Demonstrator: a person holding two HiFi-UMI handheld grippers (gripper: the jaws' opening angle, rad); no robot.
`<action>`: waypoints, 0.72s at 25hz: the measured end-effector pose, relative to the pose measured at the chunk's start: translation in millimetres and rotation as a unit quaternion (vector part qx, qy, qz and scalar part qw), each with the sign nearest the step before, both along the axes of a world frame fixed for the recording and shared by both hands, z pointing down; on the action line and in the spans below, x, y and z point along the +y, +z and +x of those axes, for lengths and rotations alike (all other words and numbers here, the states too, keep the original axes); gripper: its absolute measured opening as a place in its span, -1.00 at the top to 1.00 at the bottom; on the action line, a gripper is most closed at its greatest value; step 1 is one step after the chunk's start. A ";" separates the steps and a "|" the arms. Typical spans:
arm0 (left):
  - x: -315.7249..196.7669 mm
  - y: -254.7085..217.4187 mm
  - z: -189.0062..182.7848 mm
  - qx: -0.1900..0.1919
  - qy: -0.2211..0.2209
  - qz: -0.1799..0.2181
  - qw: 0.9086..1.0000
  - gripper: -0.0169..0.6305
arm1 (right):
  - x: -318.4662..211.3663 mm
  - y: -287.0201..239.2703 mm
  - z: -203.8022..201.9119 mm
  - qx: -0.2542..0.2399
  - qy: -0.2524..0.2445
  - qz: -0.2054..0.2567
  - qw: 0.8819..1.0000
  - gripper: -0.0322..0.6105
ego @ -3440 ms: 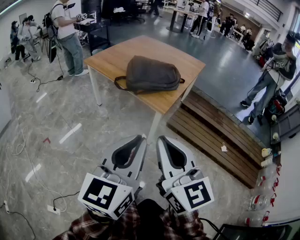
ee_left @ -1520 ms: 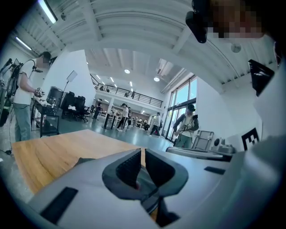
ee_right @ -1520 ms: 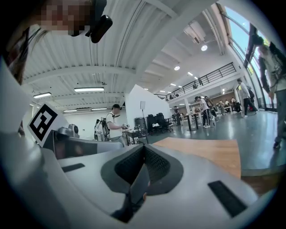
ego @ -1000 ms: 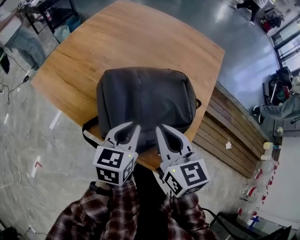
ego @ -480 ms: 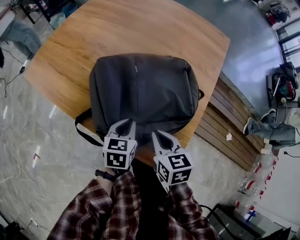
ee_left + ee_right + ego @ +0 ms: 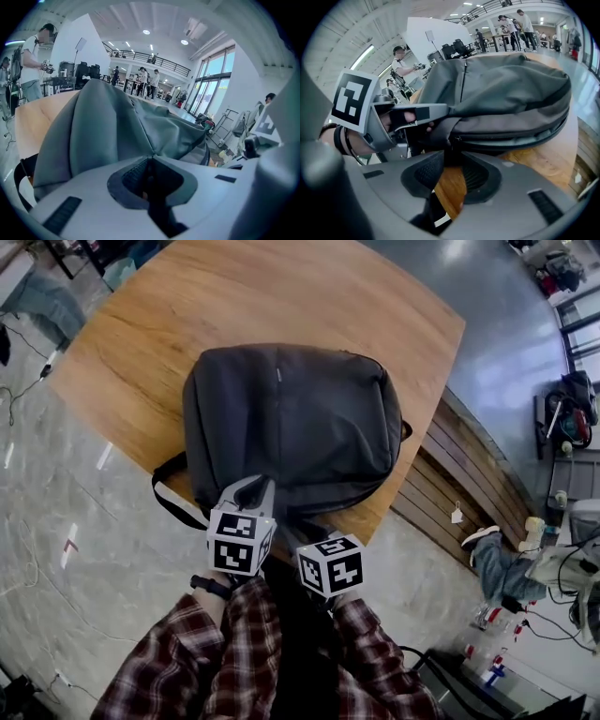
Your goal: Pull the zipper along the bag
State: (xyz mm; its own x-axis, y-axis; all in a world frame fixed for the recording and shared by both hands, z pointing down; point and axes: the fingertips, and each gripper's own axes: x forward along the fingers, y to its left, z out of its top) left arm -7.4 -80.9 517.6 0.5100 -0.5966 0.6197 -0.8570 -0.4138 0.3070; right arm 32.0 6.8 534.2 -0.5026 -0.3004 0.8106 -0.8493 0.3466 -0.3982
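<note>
Right gripper view tells most of it. The right gripper [image 6: 452, 152] has its jaws pinched onto a small dark tab, which I'm reading as the zipper pull [image 6: 454, 140]. It sits at the left end of the zipper track [image 6: 515, 132]. The left gripper [image 6: 151, 158] is clamped onto a fold of the grey backpack [image 6: 291, 427] just beside that. You can see the cloth bunch up right at its tips, so I'd guess it's anchoring the bag.

Progress-wise, I'd say the grab is done and the actual pull hasn't started. The track looks closed along everything I can see of it, and the zipper pull is parked at the end nearest the two grippers. What's left is the drag itself, toward the right of the frame and probably round the far corner.

The backpack lies flat on the wooden table [image 6: 234, 296], right up at the near edge, about the centre of the head view. Its long axis looks to run roughly left-right across that frame. A strap loop [image 6: 169, 498] sticks out at lower left, and the zipper side faces the person. Which end is the top, can't say for sure.
</note>
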 end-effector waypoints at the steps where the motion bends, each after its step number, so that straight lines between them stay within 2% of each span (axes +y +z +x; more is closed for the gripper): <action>1: -0.1 0.2 -0.2 0.000 0.000 0.000 1.000 0.82 | -2.0 1.8 -1.2 0.002 -0.001 0.000 1.000 0.59; 6: 0.8 1.3 -0.1 0.003 0.003 0.001 1.000 0.82 | -8.8 5.1 -1.6 0.019 0.001 0.005 1.000 0.59; 11: 1.1 1.5 -1.4 0.007 0.005 -0.004 1.000 0.82 | -9.9 8.2 -6.3 0.030 -0.021 -0.006 0.999 0.61; 13: 0.8 1.4 -1.5 0.007 0.004 -0.003 1.000 0.83 | -8.8 4.5 -6.6 0.015 -0.019 -0.011 1.000 0.79; 15: 0.4 1.1 -1.6 0.008 0.003 -0.001 1.000 0.83 | -8.1 2.5 -6.3 -0.007 -0.004 -0.021 1.000 0.82; 18: 0.4 1.3 -1.7 0.009 0.005 0.001 1.000 0.82 | -6.9 1.3 -6.9 -0.069 0.029 -0.049 0.996 0.84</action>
